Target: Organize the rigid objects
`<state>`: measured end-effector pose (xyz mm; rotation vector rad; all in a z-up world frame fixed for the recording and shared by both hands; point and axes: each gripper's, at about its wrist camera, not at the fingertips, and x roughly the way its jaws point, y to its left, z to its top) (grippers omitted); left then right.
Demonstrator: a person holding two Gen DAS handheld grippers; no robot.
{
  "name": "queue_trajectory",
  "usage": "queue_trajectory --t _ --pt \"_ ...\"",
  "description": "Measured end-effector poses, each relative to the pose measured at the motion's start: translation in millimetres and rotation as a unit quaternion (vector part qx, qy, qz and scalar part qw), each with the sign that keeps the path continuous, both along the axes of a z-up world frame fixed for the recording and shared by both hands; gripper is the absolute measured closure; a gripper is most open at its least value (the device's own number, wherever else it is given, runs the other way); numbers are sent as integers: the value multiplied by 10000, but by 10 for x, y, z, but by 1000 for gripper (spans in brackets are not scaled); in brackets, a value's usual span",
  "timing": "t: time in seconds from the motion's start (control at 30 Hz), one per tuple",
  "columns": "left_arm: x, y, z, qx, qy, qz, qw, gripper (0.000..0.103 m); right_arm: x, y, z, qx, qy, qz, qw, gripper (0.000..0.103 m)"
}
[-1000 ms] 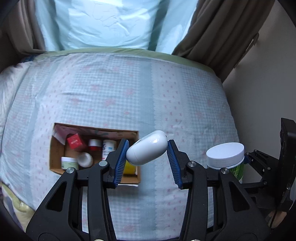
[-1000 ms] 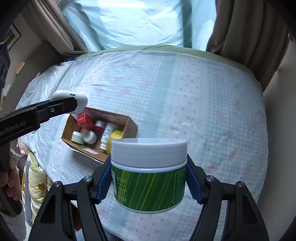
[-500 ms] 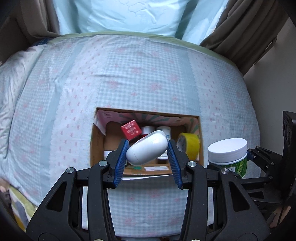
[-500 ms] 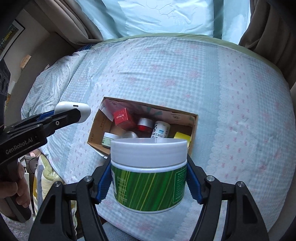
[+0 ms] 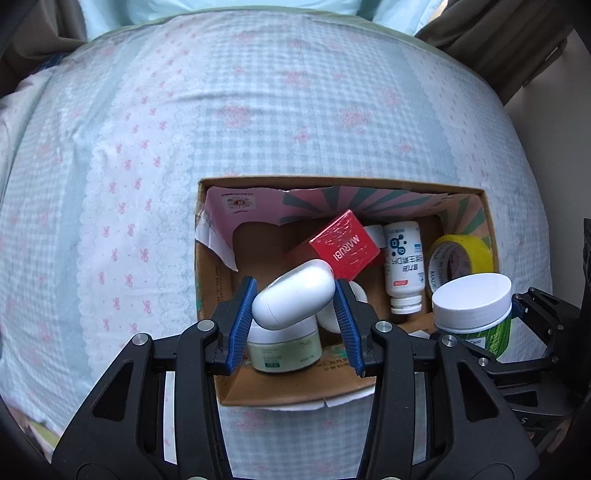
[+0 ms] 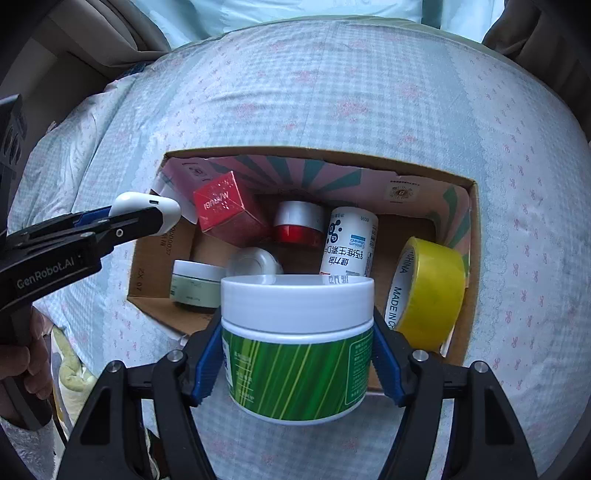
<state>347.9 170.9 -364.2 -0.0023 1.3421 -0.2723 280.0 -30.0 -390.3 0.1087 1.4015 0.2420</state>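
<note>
My left gripper (image 5: 293, 308) is shut on a white oval case (image 5: 293, 297), held above the left half of an open cardboard box (image 5: 295, 393); the case also shows in the right wrist view (image 6: 146, 212). My right gripper (image 6: 297, 350) is shut on a green jar with a white lid (image 6: 297, 350), held over the box's near edge (image 6: 472, 258); the jar also shows in the left wrist view (image 5: 472, 314). In the box lie a red carton (image 5: 345, 245), a white bottle (image 5: 402, 269), a yellow tape roll (image 6: 428, 295), a pale green jar (image 6: 194, 284) and a red-banded jar (image 6: 297, 223).
The box sits on a bed with a light blue checked cover (image 5: 258, 110), near its front edge. Pillows and brown curtains (image 5: 498, 33) stand behind the bed. A wall (image 5: 554, 103) is at the right.
Both grippers have moved forward and down toward the box, which now looks larger and sits under them. Each grip is unchanged.
</note>
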Motion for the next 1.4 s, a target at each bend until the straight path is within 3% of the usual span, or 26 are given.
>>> queue_trajectory --t 0.17,0.4,0.43,0.47,0.67,1.1,1.27,1.4 --pt "104 13 -195 6 139 -72 9999 64 34 12 -160 -77 66 -41 9999 37" --pt "181 -67 -157 185 71 -141 9997 61 96 109 -199 -314 -43 26 9995 34" --pt "190 -70 -132 175 44 -126 9998 41 100 126 -183 -342 -108 63 9993 13" --pt "198 -71 -109 159 14 -120 9998 0 107 145 -168 -330 -120 151 9993 0" --pt "211 -59 -73 99 -30 -146 9998 0 22 181 -41 -594 -550 517 9954 0" --pt "110 -86 93 207 -59 -41 9998 0 -81 20 -14 -369 -438 279 9980 0" --pt "0 -153 359 225 -217 26 9995 0 -140 -72 207 -301 -535 256 9978 0" --pt "-173 -207 845 267 -589 127 9978 0 -273 -243 653 -325 -816 82 9961 0"
